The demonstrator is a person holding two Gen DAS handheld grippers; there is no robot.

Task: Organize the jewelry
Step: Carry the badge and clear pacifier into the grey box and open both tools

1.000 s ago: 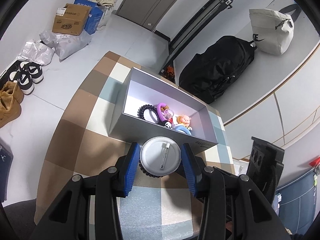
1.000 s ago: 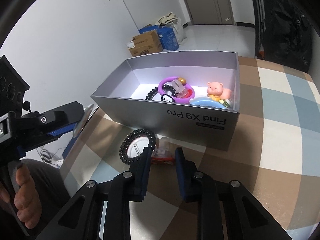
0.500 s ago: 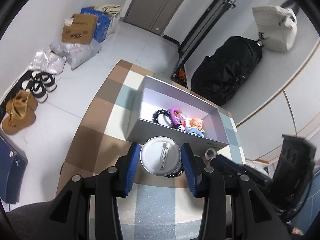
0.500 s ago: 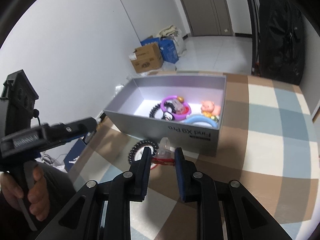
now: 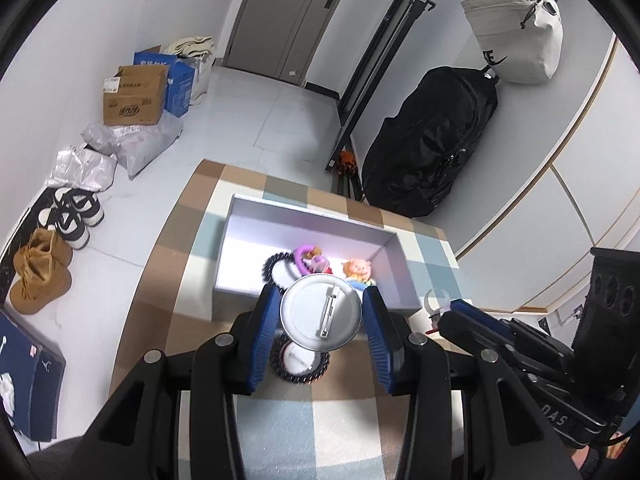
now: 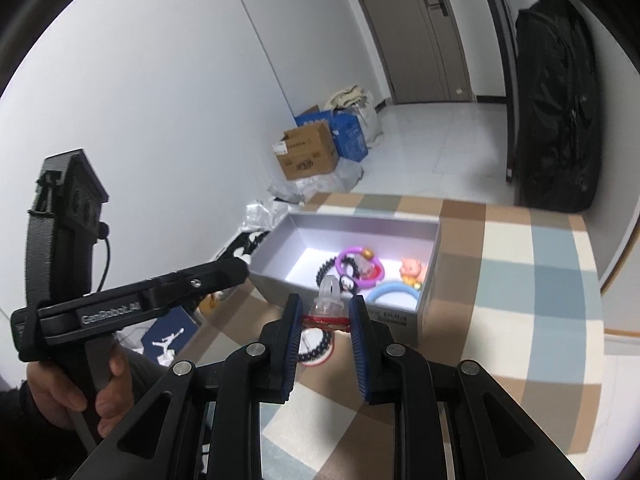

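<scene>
Left claw (image 5: 322, 316): clamped by its edges on a round pin badge (image 5: 321, 311), back and pin uppermost; rigid, light, slippery-rimmed.
Right claw (image 6: 325, 316): nipped a small clear ornament (image 6: 327, 300) at its red base; probably fragile.
Beneath: beaded bracelet (image 5: 300, 365) on the cloth.
Ahead: grey box (image 5: 320, 216), partly filled.

black bag (image 5: 436, 148) against wall | cardboard box (image 5: 134, 96) on floor | brown boots (image 5: 40, 272)
</scene>
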